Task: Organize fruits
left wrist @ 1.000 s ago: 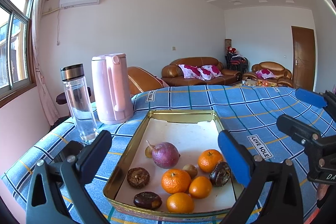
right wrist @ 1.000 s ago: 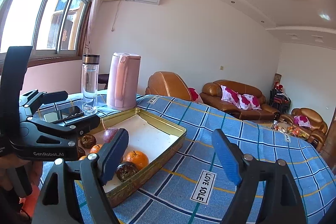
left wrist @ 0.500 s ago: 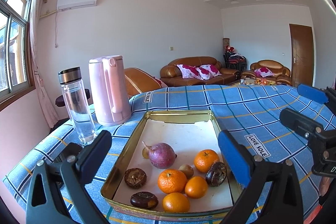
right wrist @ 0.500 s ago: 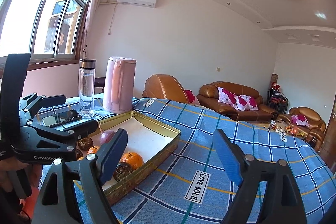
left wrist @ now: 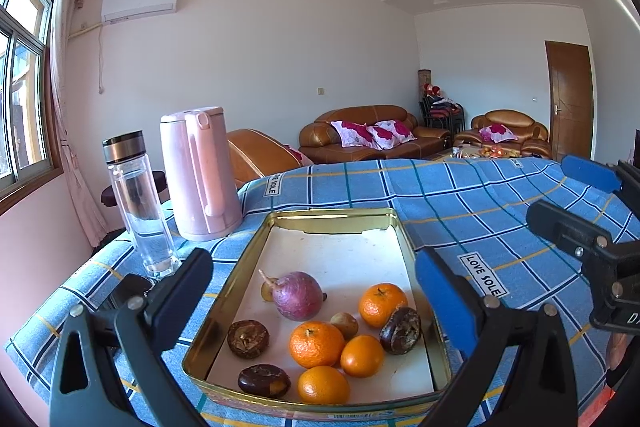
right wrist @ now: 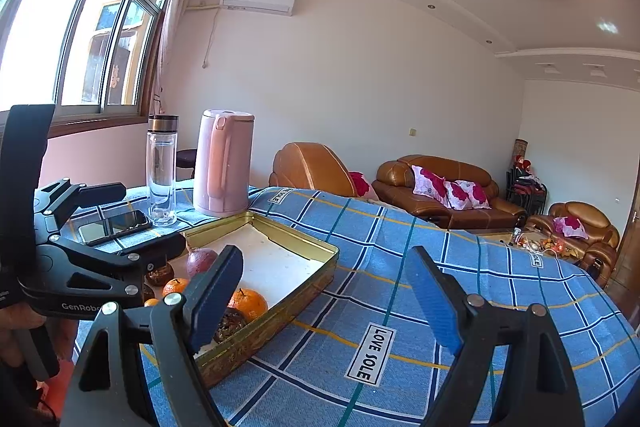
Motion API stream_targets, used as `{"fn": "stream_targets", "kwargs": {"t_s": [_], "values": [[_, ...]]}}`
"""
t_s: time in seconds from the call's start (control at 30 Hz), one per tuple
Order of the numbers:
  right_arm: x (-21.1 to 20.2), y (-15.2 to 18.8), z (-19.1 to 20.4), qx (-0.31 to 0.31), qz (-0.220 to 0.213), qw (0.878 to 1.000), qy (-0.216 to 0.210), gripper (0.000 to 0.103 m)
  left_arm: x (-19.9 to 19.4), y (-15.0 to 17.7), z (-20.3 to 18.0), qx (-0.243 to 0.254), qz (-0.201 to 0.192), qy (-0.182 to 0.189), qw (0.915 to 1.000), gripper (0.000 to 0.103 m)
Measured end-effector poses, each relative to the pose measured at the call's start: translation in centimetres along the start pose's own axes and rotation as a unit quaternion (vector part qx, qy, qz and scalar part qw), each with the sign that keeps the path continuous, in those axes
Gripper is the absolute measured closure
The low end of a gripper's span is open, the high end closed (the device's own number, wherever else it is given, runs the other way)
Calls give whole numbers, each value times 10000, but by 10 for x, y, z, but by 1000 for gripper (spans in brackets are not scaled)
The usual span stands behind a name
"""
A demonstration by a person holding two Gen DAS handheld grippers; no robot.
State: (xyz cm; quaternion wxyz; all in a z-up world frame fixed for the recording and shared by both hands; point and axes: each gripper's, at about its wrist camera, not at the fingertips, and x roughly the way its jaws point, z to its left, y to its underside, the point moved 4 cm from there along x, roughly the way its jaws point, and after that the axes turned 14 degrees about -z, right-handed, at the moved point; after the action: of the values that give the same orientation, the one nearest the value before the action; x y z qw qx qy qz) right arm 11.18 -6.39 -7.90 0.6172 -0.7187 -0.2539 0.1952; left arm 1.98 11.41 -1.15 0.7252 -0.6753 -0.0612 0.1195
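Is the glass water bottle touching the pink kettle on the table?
Apart. In the right wrist view, wall shows between the glass water bottle and the pink kettle; the left wrist view shows the same gap.

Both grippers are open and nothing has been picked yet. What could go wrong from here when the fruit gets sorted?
1. The oranges lie packed against dark fruits in the tin tray; open fingers of the left gripper may nudge neighbours or catch two.
2. Round fruit could roll on the tray's smooth floor.
3. The clear bottle and pink kettle stand beside the tray, so a wide sweep could tip them.
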Motion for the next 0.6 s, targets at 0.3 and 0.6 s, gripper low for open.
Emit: {"fn": "stream_targets", "kwargs": {"t_s": [0.3, 0.6], "values": [[-1, -1, -3, -18, 2, 10000, 19, 18, 2, 0, -1, -47, 17, 39, 10000, 0], [-3, -1, -7, -15, -6, 10000, 68, 18, 1, 0, -2, -23, -11, 6, 10000, 0]]}}
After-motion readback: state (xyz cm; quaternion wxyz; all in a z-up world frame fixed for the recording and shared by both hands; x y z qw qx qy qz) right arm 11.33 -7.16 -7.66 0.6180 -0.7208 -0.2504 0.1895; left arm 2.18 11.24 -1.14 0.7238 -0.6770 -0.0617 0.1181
